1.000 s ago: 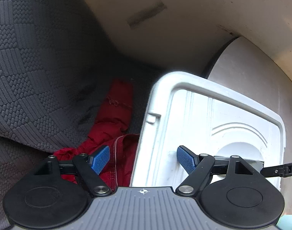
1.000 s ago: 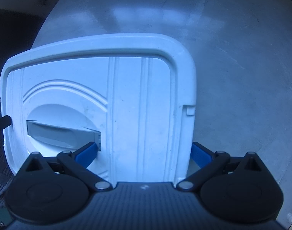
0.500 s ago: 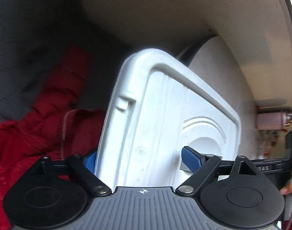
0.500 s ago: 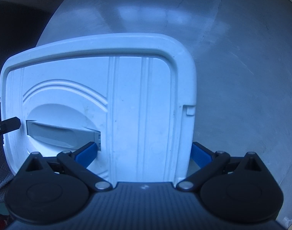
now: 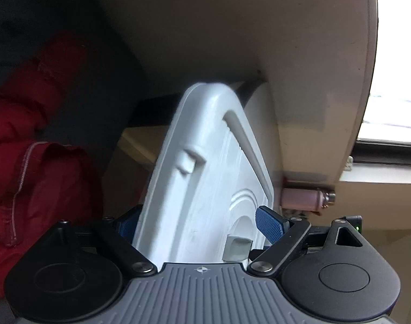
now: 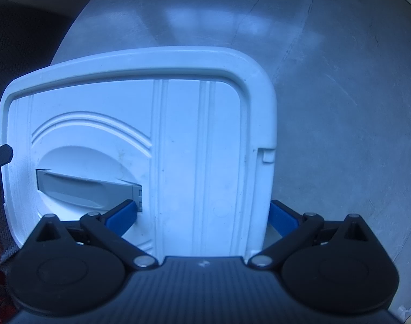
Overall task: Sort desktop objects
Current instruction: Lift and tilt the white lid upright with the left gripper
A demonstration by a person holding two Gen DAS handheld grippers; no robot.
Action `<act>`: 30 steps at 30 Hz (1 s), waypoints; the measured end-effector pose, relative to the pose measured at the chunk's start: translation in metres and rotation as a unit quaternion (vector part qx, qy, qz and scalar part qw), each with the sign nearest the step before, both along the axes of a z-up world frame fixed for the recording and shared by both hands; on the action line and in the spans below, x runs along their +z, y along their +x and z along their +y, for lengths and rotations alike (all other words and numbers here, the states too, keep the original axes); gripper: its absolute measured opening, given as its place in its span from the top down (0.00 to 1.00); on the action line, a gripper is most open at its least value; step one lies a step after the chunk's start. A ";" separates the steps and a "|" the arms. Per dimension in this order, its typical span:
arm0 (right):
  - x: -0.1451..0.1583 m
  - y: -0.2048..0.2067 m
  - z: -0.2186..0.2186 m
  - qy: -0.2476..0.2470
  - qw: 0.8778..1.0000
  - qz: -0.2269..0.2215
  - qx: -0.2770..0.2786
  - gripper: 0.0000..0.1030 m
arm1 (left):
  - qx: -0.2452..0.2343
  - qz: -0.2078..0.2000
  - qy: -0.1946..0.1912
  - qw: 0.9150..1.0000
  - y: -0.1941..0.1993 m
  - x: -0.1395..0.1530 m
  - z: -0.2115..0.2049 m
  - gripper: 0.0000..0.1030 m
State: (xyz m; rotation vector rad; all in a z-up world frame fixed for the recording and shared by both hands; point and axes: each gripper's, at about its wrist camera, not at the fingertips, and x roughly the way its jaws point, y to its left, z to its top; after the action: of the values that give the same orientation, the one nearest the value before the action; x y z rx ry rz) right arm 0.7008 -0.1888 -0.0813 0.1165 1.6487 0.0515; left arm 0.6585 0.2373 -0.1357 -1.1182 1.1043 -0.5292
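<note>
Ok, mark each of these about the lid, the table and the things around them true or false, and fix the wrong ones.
1. The white lid lies on a round grey table. True.
2. The lid's grey handle stands upright. False: it lies folded down in its recess.
3. A blue garment lies beside the table. False: the garment is red.
4. The right tongs straddle one edge of the lid, one finger over its top and one outside the rim. True.
5. A pink bottle shows past the lid in the left wrist view. True.
</note>
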 end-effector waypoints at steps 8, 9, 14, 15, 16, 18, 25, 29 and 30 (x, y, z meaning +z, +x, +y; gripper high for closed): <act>-0.005 0.004 0.007 0.001 1.000 0.000 0.008 0.00 | -0.016 -0.028 0.022 0.999 -0.001 0.011 0.001 0.39; -0.005 0.004 0.008 0.001 1.000 -0.001 0.009 0.00 | -0.015 -0.041 0.026 0.999 -0.003 0.017 0.003 0.44; -0.005 0.006 0.014 0.006 1.000 -0.006 0.015 0.00 | -0.013 -0.037 0.003 0.999 -0.008 0.016 0.007 0.55; -0.005 0.006 0.016 0.007 1.000 -0.009 0.017 0.00 | -0.011 -0.037 0.002 0.999 -0.011 0.018 0.007 0.55; -0.004 0.006 0.017 0.009 1.000 -0.011 0.018 0.00 | -0.008 -0.040 0.005 0.999 -0.014 0.021 0.008 0.56; -0.003 0.007 0.019 0.009 1.000 -0.019 0.021 0.04 | 0.000 -0.044 0.003 0.999 -0.019 0.019 0.006 0.60; 0.009 0.007 0.024 0.046 0.998 -0.037 0.025 0.06 | 0.022 -0.089 -0.018 0.996 -0.029 0.052 0.011 0.81; 0.014 0.009 0.028 0.058 0.997 -0.038 0.026 0.06 | 0.022 -0.098 -0.019 0.995 -0.025 0.072 0.012 0.87; 0.015 0.009 0.028 0.061 0.997 -0.038 0.025 0.06 | 0.021 -0.101 -0.019 0.994 -0.026 0.077 0.011 0.88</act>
State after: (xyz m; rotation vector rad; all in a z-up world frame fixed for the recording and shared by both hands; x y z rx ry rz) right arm 0.7094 -0.1606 -0.0665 0.1641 1.5721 0.1936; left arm 0.6328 0.2485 -0.0582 -1.0937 0.8960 -0.6184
